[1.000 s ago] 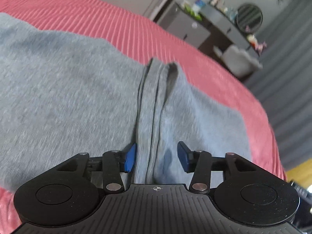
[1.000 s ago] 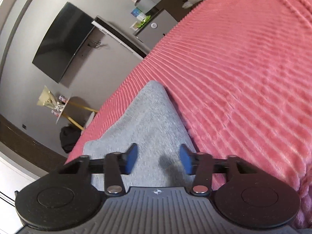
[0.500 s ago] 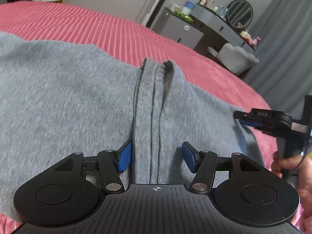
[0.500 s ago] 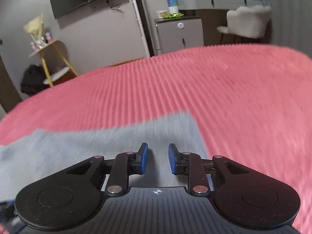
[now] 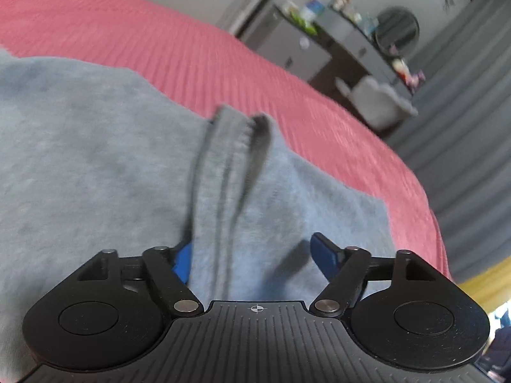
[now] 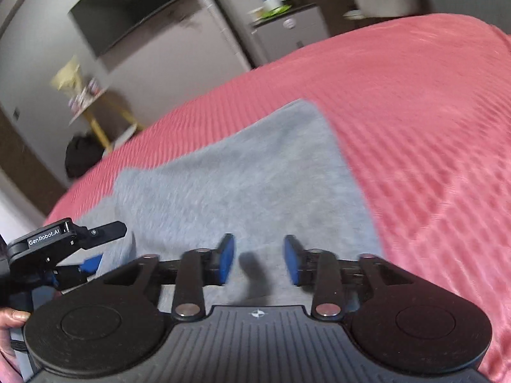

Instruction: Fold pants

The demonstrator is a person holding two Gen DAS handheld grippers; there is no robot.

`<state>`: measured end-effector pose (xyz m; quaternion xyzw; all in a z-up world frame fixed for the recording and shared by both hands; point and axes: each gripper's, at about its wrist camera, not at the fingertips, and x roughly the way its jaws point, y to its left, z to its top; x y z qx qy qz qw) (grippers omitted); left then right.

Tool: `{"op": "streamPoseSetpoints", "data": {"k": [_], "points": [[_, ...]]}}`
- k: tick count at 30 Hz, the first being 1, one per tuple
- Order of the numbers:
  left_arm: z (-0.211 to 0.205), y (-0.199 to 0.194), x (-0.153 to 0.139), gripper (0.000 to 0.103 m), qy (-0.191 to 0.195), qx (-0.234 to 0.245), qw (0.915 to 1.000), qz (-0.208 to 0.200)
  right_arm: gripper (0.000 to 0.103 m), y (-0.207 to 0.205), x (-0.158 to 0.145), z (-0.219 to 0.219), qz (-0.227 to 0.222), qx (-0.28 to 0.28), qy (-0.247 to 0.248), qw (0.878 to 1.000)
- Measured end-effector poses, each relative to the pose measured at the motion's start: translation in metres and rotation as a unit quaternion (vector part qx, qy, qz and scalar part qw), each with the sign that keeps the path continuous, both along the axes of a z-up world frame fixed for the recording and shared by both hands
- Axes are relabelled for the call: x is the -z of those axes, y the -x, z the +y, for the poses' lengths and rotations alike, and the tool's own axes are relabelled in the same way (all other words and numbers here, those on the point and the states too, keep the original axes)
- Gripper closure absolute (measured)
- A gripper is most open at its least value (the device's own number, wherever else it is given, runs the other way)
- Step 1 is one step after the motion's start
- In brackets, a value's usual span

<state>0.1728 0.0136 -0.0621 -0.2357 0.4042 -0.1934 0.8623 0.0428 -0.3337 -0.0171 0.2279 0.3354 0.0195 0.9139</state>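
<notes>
With the grey pants (image 5: pixel 95 166) flat on the pink bedspread (image 5: pixel 179 41), the left gripper (image 5: pixel 252 255) is opening wide astride the bunched waistband ridge (image 5: pixel 230 166) running toward 12 o'clock, the right gripper (image 6: pixel 259 260) opening, moderately parted and empty, over the cloth (neither pinching), so seat pads deep before closing

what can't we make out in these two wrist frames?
- Left wrist: near part of the grey pants hidden under the left gripper, jaws opening around a raised fold.
- Right wrist: near hem hidden by the right gripper, jaws opening, nothing pinched.
- Both: motion blur; items on the dresser unreadable.
- Pants' full extent cut off by the frame edges; fold stage unclear.
</notes>
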Motion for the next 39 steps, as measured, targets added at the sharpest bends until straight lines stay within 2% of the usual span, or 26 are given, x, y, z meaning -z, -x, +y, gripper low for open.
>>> {"op": "streamPoseSetpoints", "data": {"k": [1, 3, 4, 5, 6, 13, 16, 18, 21, 22, 24, 26, 27, 29, 31, 33, 34, 36, 39], "points": [[-0.005, -0.005, 0.0, 0.021, -0.015, 0.007, 0.9999, 0.001, 0.065, 0.0, 0.002, -0.001, -0.002, -0.003, 0.007, 1.0], [-0.012, -0.014, 0.0, 0.032, -0.043, 0.01, 0.999, 0.004, 0.065, 0.001, 0.006, 0.0, -0.011, -0.01, 0.018, 1.0], [-0.015, -0.016, -0.002, 0.056, -0.055, 0.008, 0.9984, -0.002, 0.065, 0.0, 0.006, -0.001, -0.014, -0.01, 0.018, 1.0], [-0.016, -0.018, -0.004, 0.086, -0.065, 0.009, 0.9979, 0.003, 0.064, 0.0, 0.006, -0.001, -0.018, -0.009, 0.016, 1.0], [-0.016, -0.02, -0.003, 0.087, -0.06, 0.014, 0.998, 0.013, 0.064, 0.0, 0.007, -0.003, -0.023, -0.007, 0.011, 1.0], [0.009, -0.01, -0.029, 0.089, -0.021, 0.024, 0.9994, -0.016, 0.064, 0.005, 0.006, -0.021, -0.053, 0.021, -0.038, 0.998], [0.021, -0.004, -0.035, 0.089, -0.054, 0.004, 0.9981, -0.028, 0.064, 0.006, 0.009, -0.027, -0.051, 0.027, -0.046, 0.997], [0.03, -0.005, -0.029, 0.087, -0.063, -0.001, 0.9978, -0.018, 0.064, 0.004, 0.012, -0.027, -0.045, 0.027, -0.047, 0.998], [0.036, -0.004, -0.018, 0.078, -0.094, -0.019, 0.9954, 0.002, 0.063, 0.0, 0.013, -0.021, -0.041, 0.015, -0.03, 0.999], [0.039, -0.001, -0.019, 0.072, -0.099, -0.036, 0.9944, 0.0, 0.063, 0.0, 0.012, -0.018, -0.04, 0.012, -0.022, 0.999], [0.045, 0.008, -0.029, 0.069, -0.098, -0.068, 0.9927, -0.017, 0.063, 0.0, 0.01, -0.015, -0.045, 0.008, -0.013, 0.999], [0.043, 0.018, -0.045, 0.065, -0.104, -0.083, 0.9896, -0.053, 0.063, 0.002, 0.008, -0.014, -0.051, 0.009, -0.01, 0.999], [0.037, 0.022, -0.054, 0.06, -0.106, -0.077, 0.9887, -0.073, 0.063, 0.001, 0.009, -0.013, -0.05, 0.009, -0.006, 0.999], [0.015, 0.024, -0.068, 0.04, -0.11, -0.051, 0.9879, -0.097, 0.063, -0.002, 0.011, -0.011, -0.046, 0.007, -0.002, 0.999], [-0.014, 0.021, -0.072, 0.034, -0.129, -0.011, 0.9858, -0.107, 0.063, -0.007, 0.011, -0.007, -0.045, 0.002, 0.005, 0.999], [-0.039, 0.014, -0.065, 0.033, -0.17, 0.007, 0.9787, -0.115, 0.063, -0.008, 0.012, -0.004, -0.045, -0.003, 0.019, 0.999], [-0.049, 0.006, -0.056, 0.033, -0.2, 0.005, 0.9742, -0.104, 0.063, -0.008, 0.013, -0.003, -0.044, -0.005, 0.027, 0.999], [-0.055, -0.005, -0.04, 0.038, -0.237, -0.013, 0.9689, -0.068, 0.063, -0.007, 0.014, -0.002, -0.043, -0.007, 0.033, 0.999], [-0.044, -0.003, -0.028, 0.059, -0.226, -0.018, 0.9712, -0.072, 0.062, -0.007, 0.015, 0.0, -0.042, -0.01, 0.041, 0.998]]}}
